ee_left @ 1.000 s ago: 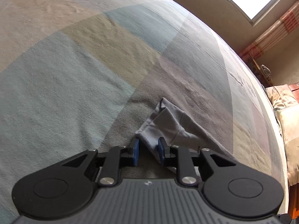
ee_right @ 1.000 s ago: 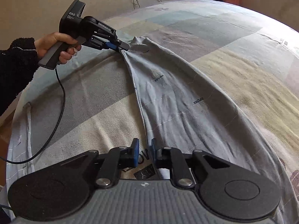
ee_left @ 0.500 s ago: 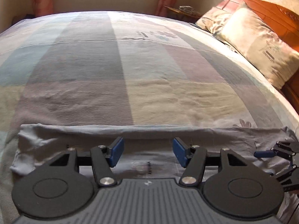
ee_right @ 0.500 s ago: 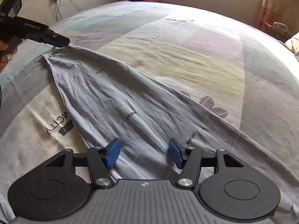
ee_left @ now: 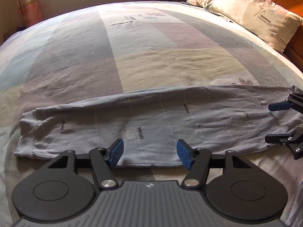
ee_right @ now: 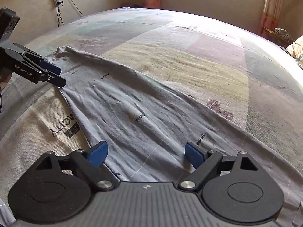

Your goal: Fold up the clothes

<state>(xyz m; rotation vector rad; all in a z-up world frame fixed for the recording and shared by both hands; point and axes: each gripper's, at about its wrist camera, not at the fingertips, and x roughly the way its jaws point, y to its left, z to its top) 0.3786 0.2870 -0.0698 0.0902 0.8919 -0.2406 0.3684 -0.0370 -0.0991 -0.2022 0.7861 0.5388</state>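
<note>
Both claws have let go since a second ago: then each was pinched on an end of the grey garment (ee_left: 151, 117), now the cloth lies loose on the patchwork bedspread (ee_left: 170, 60), folded lengthwise into a long narrow band.

Seen from the left gripper (ee_left: 149, 152), that band runs crosswise, its long axis side to side just ahead of the fingertips, the near hem lying between and just below them. One end, with a stitched cuff or hem, lies far off to this claw's left; the other reaches the right gripper (ee_left: 278, 123) at the far right. From the right gripper (ee_right: 145, 154) the band stretches away ahead and to the left, ending beside the left gripper (ee_right: 55, 75).

Both sets of jaws stand apart and are opening wider; cloth lies under them, nothing is pressed by the pads.

Judging from this, the next fold goes end to end along that axis. Each claw is nearest its own end, so either could carry its end across.
</note>
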